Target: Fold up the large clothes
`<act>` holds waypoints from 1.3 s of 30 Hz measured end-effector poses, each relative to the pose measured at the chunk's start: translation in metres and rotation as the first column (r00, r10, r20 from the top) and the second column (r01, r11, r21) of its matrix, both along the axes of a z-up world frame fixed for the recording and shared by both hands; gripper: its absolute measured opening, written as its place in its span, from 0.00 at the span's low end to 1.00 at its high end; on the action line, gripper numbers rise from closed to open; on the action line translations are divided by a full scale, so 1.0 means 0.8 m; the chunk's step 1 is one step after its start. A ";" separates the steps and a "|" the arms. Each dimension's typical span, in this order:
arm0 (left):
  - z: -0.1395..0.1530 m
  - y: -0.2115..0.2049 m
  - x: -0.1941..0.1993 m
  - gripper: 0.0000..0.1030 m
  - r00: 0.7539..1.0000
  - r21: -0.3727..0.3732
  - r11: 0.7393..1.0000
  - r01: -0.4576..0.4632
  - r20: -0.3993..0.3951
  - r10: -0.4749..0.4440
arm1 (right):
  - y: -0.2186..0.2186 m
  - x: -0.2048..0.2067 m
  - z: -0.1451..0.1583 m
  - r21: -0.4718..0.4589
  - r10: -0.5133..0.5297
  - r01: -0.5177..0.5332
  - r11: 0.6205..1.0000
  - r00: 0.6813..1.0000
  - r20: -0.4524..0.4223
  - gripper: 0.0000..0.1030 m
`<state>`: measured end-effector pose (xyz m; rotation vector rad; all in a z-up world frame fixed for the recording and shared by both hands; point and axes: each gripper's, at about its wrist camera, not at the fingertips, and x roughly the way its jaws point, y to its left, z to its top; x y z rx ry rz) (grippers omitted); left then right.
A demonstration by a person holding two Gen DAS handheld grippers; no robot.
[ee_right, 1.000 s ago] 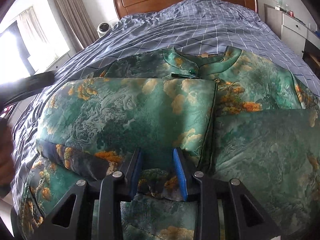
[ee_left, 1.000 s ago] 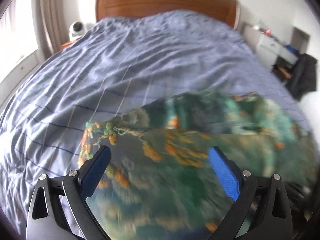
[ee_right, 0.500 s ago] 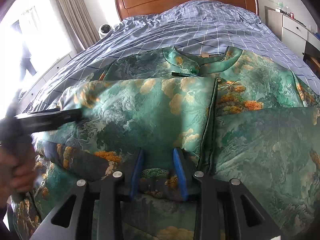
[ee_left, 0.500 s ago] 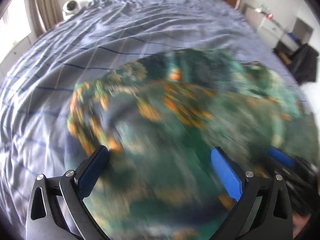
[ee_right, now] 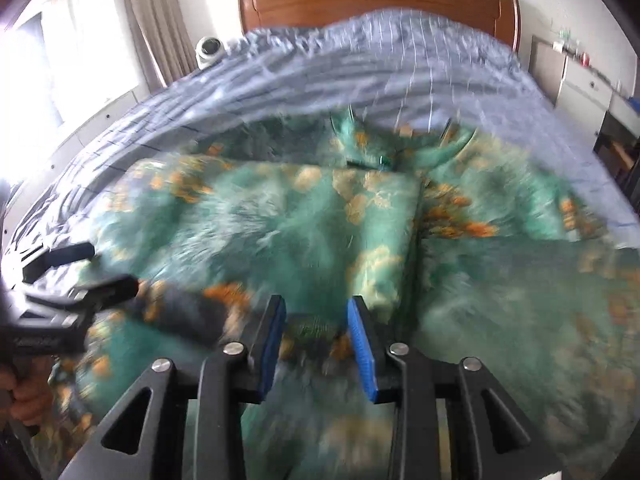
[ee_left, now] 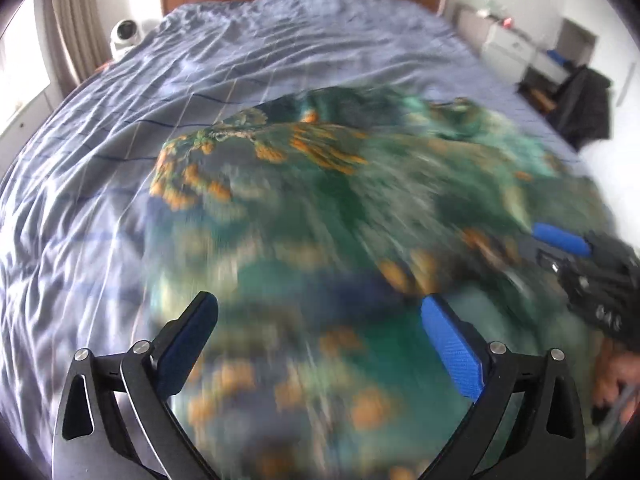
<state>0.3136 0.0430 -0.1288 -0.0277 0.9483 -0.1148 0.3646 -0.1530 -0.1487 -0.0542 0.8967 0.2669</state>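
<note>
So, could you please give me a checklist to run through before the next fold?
1. Left gripper open and empty: ok.
2. Right gripper let go: cannot tell; its jaws have just been opening, with a bunch of the garment between them.
3. Garment on the bedsheet, side panel folded inward: ok.
4. Collar uncovered: ok.
5. Sharp views: not ok, both blurred.

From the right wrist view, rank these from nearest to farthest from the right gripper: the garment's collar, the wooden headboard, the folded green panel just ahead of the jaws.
Measured from the right gripper:
1. Folded green panel, just ahead, slightly left.
2. Garment's collar, farther up the bed, slightly right.
3. Wooden headboard, at the far end against the wall.
</note>
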 end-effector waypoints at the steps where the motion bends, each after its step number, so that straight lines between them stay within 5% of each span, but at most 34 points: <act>1: 0.005 -0.002 -0.030 0.99 1.000 0.002 1.000 0.013 0.013 -0.013 | -0.002 -0.020 0.012 0.002 0.020 -0.020 1.000 1.000 0.010 0.43; 7: -0.007 -0.023 -0.164 0.99 0.996 0.068 0.995 0.078 0.045 -0.081 | -0.036 -0.171 0.052 -0.070 0.088 -0.084 0.994 0.995 0.056 0.45; 12: -0.053 -0.047 -0.211 0.99 0.991 0.152 0.979 0.134 -0.008 -0.134 | -0.092 -0.280 0.035 -0.104 -0.038 0.045 0.994 0.997 0.067 0.61; 16: -0.045 -0.062 -0.215 0.99 0.987 0.189 0.969 0.159 -0.017 -0.158 | -0.120 -0.302 -0.020 -0.074 -0.146 0.140 0.987 0.986 -0.080 0.61; 23: -0.021 -0.049 -0.254 0.99 0.991 0.175 0.976 0.126 0.024 -0.132 | -0.106 -0.330 0.004 -0.060 -0.132 0.133 0.989 0.991 0.017 0.61; 30: 0.013 -0.035 -0.289 0.99 0.989 0.223 0.973 0.062 0.119 -0.091 | -0.086 -0.366 0.069 -0.170 -0.046 0.088 0.981 0.970 0.238 0.61; 39: 0.039 -0.005 -0.295 0.99 0.983 0.210 0.977 -0.020 0.180 -0.018 | -0.061 -0.401 0.114 -0.373 0.089 0.045 0.927 0.939 0.333 0.61</act>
